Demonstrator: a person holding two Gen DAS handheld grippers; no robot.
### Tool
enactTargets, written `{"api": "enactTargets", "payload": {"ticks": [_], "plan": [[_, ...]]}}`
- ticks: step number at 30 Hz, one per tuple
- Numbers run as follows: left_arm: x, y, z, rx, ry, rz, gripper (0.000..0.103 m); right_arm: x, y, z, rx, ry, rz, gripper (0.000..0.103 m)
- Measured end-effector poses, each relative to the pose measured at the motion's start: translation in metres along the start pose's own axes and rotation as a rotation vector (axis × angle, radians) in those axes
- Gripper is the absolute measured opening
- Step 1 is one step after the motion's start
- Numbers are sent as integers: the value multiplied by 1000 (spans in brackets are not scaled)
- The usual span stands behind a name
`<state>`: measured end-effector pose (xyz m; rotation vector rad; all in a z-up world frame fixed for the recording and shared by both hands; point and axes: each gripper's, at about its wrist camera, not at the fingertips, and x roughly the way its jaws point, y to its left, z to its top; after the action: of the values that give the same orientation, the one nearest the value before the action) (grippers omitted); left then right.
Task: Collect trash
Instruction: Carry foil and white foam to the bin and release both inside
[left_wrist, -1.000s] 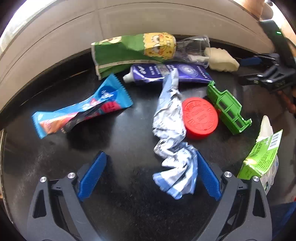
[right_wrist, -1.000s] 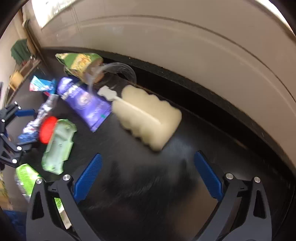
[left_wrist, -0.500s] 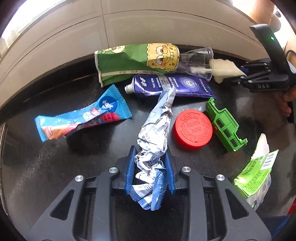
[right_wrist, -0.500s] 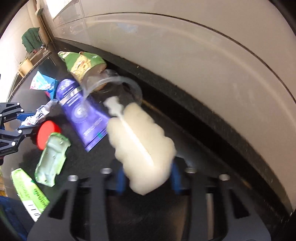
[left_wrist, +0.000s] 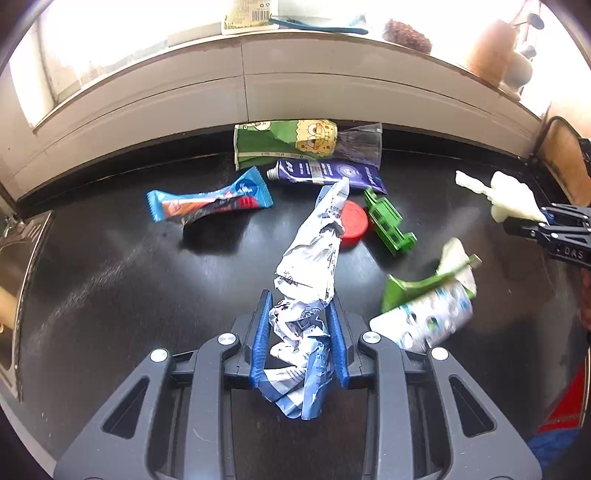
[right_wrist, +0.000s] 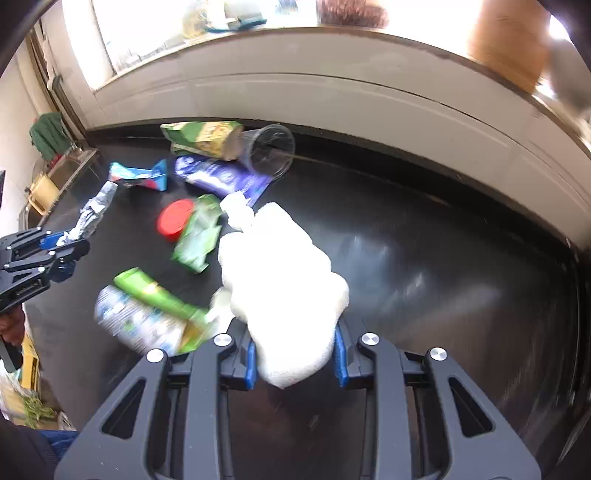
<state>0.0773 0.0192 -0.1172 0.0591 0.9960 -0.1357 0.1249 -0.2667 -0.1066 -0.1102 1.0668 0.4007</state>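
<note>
Both grippers now carry trash off the black table (left_wrist: 110, 288): the left gripper (left_wrist: 298, 338) has its blue pads pinched on a crumpled white-and-blue wrapper (left_wrist: 314, 266), whose free end trails toward the far side, w/ its crumpled lower end bunched between the pads; the right gripper (right_wrist: 293, 356) is clamped on a pale, lumpy foam-like piece (right_wrist: 280, 280). A second ago both sets of jaws stood wide w/ these items lying flat on the table; they've just been closing, and each now has its item between the pads. Both items look lifted clear, though blur makes contact hard to rule out. Left behind, far side near the wall: a green cartoon snack bag (left_wrist: 284, 142), a clear plastic cup (left_wrist: 360, 146), a purple tube (left_wrist: 327, 173). Mid-table: a blue candy wrapper (left_wrist: 210, 199), a red lid (left_wrist: 352, 223) just beside a green toy truck (left_wrist: 388, 221). Near right: a green-and-white carton (left_wrist: 428, 302), blurred. Judgement: first two pieces secured, approx. seven still to go; no bin is visible in either view, so the drop-off spot can't be told.
</note>
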Motion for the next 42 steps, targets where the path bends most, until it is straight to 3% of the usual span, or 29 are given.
{"api": "enactTargets", "payload": {"ticks": [10, 16, 20, 25, 31, 42], "plan": [[-37, -14, -39, 1, -5, -20, 29, -52, 30, -46, 35, -33, -4, 31], [-60, -4, -53, -32, -42, 1, 29, -64, 56, -39, -32, -66, 1, 31], [-81, 15, -68, -103, -67, 38, 29, -62, 95, -25, -94, -77, 56, 31], [-111, 48, -101, -197, -79, 125, 29, -52, 167, -13, -232, -71, 163, 31], [-151, 98, -165, -358, -68, 260, 29, -33, 279, -15, -428, -14, 330, 31], [-192, 178, -319, -721, 19, 439, 29, 8, 477, -81, -748, 177, 547, 31]]}}
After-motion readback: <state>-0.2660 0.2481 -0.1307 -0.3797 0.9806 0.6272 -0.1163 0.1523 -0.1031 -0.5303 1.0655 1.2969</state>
